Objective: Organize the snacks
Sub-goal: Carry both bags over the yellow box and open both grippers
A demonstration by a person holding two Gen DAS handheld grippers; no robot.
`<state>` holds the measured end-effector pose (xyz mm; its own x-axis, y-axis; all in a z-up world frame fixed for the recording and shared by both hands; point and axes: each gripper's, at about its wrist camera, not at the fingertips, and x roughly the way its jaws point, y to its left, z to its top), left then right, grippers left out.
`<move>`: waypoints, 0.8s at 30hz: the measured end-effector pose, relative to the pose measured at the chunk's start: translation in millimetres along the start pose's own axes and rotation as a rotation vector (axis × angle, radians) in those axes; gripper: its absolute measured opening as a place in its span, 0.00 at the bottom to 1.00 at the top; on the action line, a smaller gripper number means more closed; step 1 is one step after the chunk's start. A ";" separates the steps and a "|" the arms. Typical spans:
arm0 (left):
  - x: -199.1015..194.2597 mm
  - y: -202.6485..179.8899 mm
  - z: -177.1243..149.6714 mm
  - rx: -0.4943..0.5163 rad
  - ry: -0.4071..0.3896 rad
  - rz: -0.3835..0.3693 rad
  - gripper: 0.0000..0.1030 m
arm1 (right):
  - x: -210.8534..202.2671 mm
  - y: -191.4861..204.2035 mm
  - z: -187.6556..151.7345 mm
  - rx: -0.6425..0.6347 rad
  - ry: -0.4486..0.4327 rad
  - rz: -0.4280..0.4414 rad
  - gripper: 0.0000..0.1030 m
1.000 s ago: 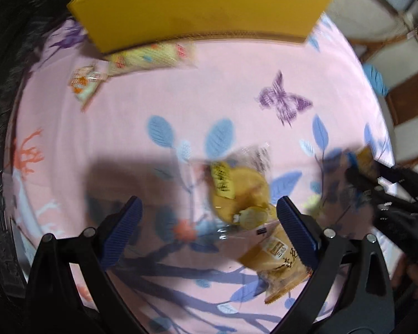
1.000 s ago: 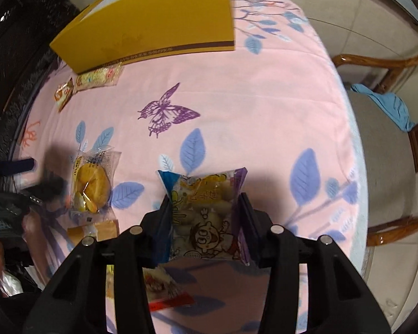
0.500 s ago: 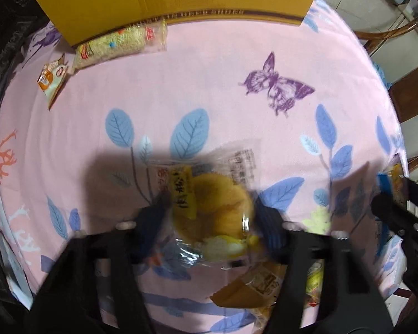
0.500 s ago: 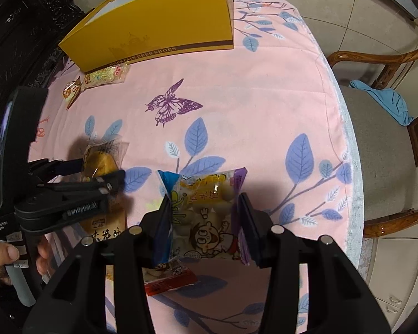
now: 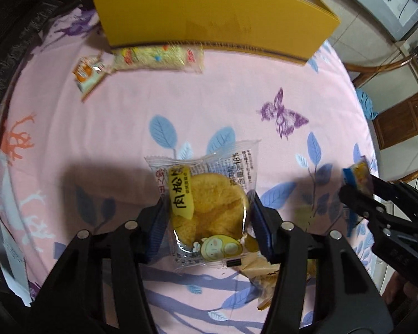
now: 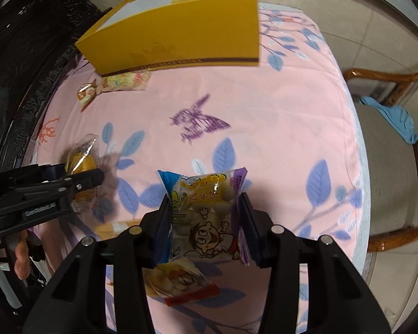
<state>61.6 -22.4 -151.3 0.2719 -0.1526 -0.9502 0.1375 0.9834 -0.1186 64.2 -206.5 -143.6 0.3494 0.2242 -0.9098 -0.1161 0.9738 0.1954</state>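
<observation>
A clear-wrapped cake (image 5: 209,208) sits pinched between the fingers of the left gripper (image 5: 207,217), above the tabletop's (image 5: 125,117) near edge. The right gripper (image 6: 203,217) is clamped on a bag of candies (image 6: 203,211). A yellow box (image 6: 175,41) stands at the far edge, with two packets (image 6: 125,80) just before it.
</observation>
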 end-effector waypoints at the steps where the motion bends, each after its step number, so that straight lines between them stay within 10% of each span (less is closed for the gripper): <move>1: -6.0 2.7 4.7 -0.004 -0.016 0.002 0.54 | -0.8 5.9 7.8 -0.016 -0.009 0.006 0.47; 12: -69.9 44.2 123.1 -0.131 -0.234 0.026 0.54 | -50.0 47.2 145.3 -0.112 -0.295 0.069 0.46; 24: -84.9 34.1 233.5 -0.104 -0.315 0.093 0.54 | -55.7 57.4 227.6 -0.119 -0.381 0.048 0.46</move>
<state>265.7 1.1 -7.3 0.5616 -0.0688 -0.8246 0.0049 0.9968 -0.0798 249.7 -154.6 1.7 0.6584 0.2892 -0.6950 -0.2396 0.9558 0.1707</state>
